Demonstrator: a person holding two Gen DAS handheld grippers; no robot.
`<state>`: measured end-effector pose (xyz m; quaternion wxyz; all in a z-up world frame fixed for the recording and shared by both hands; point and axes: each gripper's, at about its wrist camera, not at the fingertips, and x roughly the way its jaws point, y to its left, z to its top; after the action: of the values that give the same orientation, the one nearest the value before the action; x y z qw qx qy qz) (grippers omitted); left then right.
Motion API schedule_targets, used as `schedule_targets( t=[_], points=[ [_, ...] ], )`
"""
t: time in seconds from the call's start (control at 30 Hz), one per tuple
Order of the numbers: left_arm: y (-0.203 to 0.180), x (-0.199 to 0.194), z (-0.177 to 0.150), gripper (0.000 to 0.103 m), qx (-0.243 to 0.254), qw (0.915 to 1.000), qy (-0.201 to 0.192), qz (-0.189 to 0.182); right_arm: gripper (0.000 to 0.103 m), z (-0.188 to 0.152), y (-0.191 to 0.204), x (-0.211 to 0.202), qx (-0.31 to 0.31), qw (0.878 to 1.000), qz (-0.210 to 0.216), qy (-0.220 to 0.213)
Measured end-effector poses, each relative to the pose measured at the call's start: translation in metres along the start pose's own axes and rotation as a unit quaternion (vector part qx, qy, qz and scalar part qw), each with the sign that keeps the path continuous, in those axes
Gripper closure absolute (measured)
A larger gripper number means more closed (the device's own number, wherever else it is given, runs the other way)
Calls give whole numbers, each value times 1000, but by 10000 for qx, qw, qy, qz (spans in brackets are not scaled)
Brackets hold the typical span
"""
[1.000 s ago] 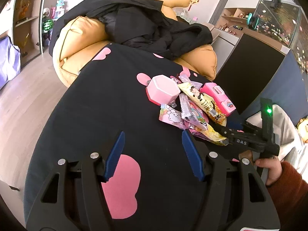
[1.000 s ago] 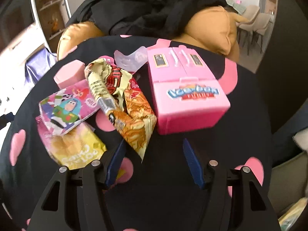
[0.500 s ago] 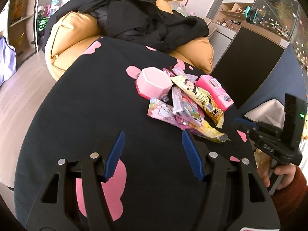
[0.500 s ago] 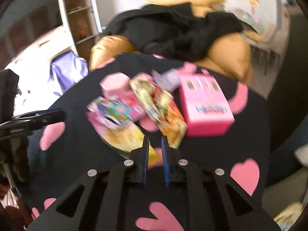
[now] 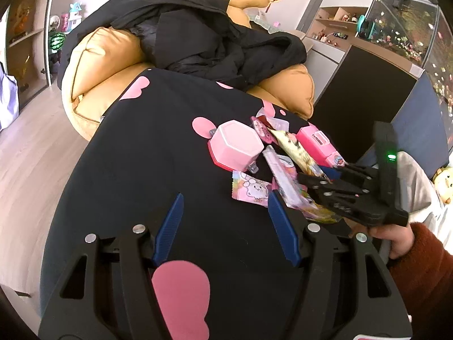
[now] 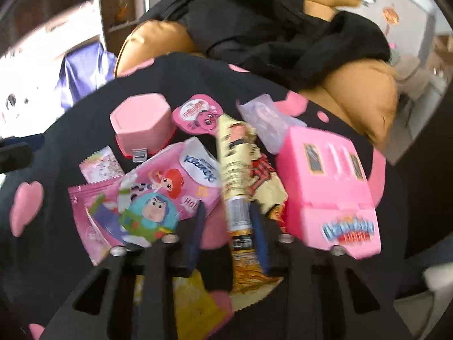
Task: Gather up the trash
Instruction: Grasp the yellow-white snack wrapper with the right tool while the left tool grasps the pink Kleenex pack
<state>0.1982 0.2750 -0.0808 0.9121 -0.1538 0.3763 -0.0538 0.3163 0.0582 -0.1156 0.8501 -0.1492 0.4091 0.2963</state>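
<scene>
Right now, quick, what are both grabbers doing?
Left gripper: open, empty.
Right gripper: jaws have just been closing, gold snack wrapper between them, not pinched yet.

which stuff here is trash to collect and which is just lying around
Trash for the job:
- gold snack wrapper, between the right gripper's fingers
- cartoon tissue pack
- pink candy wrapper
- yellow packet

Just lying about:
- pink hexagon box
- pink toy fridge
- black coat
- left gripper, open and idle
</scene>
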Motion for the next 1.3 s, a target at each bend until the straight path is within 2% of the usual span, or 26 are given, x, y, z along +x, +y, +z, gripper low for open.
schedule_targets(
  t=[0.2,0.33,0.43,0.67,0.87,0.97,1.0,1.03,1.1,1.13,1.3],
  points=[
    [-29,24,9,44,264,9990,138,-319,89,-37,-20,-56,671,9971,315,-199],
    [-56,43,12,44,430,9974,304,-493,89,-57,-38,-87,1075,9930,235,-439],
    [-75,55,14,44,581,9966,325,-493,89,-72,-54,-100,1350,9891,88,-577],
    [-82,89,21,44,598,9974,395,44,89,-97,-70,-104,1831,9808,229,-632],
    [-84,105,20,46,503,9972,467,306,89,-109,-72,-102,1968,9782,345,-562],
    [-82,111,18,61,439,9968,556,365,89,-113,-70,-103,1977,9781,355,-543],
    [-82,112,17,73,452,9965,596,381,89,-114,-69,-103,1974,9783,348,-533],
    [-83,113,16,79,488,9960,647,390,89,-115,-69,-103,1983,9781,341,-525],
    [-86,109,12,87,612,9952,668,372,89,-118,-69,-104,1999,9779,334,-519],
    [-88,106,10,90,643,9952,641,355,89,-118,-69,-105,2007,9777,327,-518],
    [-96,69,3,92,790,9962,352,144,89,-116,-66,-113,1970,9785,286,-542]
  ],
)
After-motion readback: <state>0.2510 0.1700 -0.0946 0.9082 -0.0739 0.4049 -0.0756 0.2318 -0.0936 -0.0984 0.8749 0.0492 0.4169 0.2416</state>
